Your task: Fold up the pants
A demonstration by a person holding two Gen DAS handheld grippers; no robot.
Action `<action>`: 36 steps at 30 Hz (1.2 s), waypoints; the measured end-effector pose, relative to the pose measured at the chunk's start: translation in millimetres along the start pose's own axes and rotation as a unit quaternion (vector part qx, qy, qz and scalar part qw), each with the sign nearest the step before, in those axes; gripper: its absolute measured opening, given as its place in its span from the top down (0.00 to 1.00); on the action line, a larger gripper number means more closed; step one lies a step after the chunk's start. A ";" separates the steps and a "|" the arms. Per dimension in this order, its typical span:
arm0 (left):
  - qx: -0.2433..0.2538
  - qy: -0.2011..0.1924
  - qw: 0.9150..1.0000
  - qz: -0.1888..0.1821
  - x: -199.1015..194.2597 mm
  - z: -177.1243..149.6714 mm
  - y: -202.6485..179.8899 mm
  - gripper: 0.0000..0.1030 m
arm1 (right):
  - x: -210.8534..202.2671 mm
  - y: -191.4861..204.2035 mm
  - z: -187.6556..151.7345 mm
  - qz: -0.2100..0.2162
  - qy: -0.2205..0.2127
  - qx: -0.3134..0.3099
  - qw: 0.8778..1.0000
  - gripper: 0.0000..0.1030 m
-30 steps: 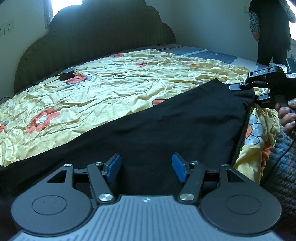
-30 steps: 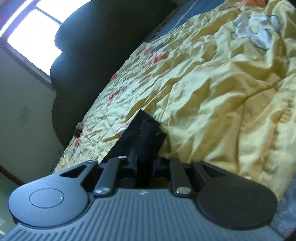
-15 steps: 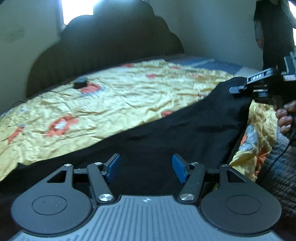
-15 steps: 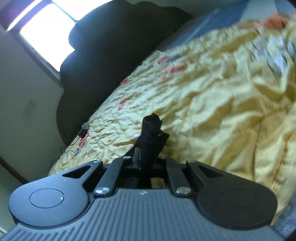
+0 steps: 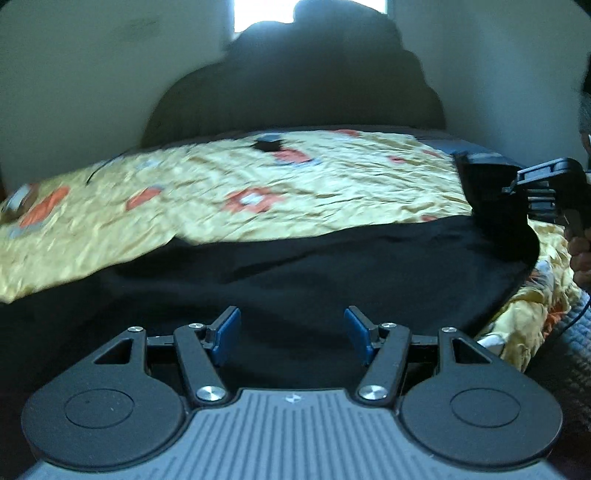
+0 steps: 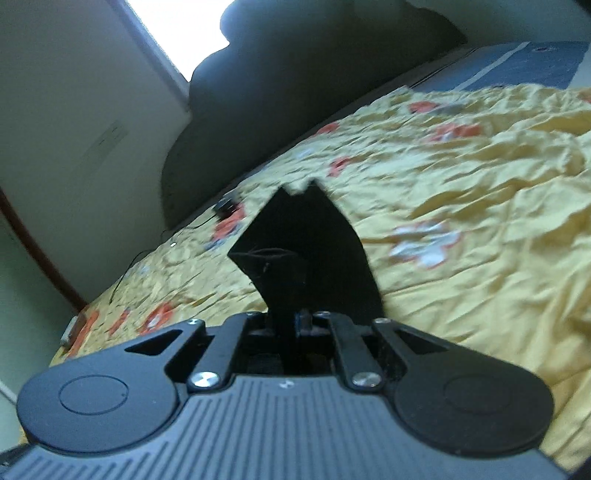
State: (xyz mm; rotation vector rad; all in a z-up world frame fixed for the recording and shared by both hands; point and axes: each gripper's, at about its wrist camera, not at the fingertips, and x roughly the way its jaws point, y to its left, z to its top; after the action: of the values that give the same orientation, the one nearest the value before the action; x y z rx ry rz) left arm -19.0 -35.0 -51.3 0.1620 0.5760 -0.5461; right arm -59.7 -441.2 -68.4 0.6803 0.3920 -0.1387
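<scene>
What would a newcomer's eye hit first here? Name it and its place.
The black pants sprawl dark across the near side of the crumpled yellow flowered bedspread. At the right, the right gripper is shut on one end of them, the cloth standing up from its jaws. The left gripper hangs open above the black cloth, and a dark scalloped headboard looms behind.

You work in a home bedroom. A bed [image 5: 332, 184] fills the view, spread with a crumpled yellow flowered sheet [image 6: 480, 229]. A dark scalloped headboard [image 5: 295, 85] stands against a plain wall [image 6: 74, 110], below a bright window [image 6: 177, 33].
</scene>
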 end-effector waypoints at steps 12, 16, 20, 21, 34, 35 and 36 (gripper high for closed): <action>-0.056 -0.001 0.998 0.016 -12.2 -18.2 43.1 0.40 | 31.8 101.0 -63.7 0.054 0.082 -0.084 0.992 0.92; -0.067 -0.003 0.998 0.020 -15.5 -21.4 51.5 0.40 | 37.6 135.4 -94.1 0.066 0.107 -0.140 0.982 0.92; -0.073 -0.005 0.997 0.025 -20.9 -25.3 57.8 0.40 | 37.8 169.7 -124.8 0.064 0.114 -0.218 0.967 0.92; -0.073 -0.006 0.997 0.027 -22.0 -26.5 59.2 0.40 | 37.9 174.6 -130.7 0.063 0.114 -0.234 0.964 0.92; -0.084 -0.005 0.996 0.025 -27.6 -31.8 66.9 0.40 | 37.1 215.2 -171.1 0.030 0.095 -0.375 0.922 0.91; -0.083 -0.005 0.996 0.026 -28.0 -31.8 66.4 0.40 | 37.2 216.2 -173.4 0.035 0.100 -0.377 0.920 0.90; -0.083 -0.005 0.996 0.027 -27.8 -31.7 66.2 0.40 | 37.4 217.3 -174.9 0.039 0.104 -0.378 0.919 0.90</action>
State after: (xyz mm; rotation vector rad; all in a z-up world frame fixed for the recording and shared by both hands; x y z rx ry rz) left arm -18.3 42.7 -62.4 0.0172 0.6026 -0.4451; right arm -24.6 -162.3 -80.0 -0.0600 0.5770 0.1627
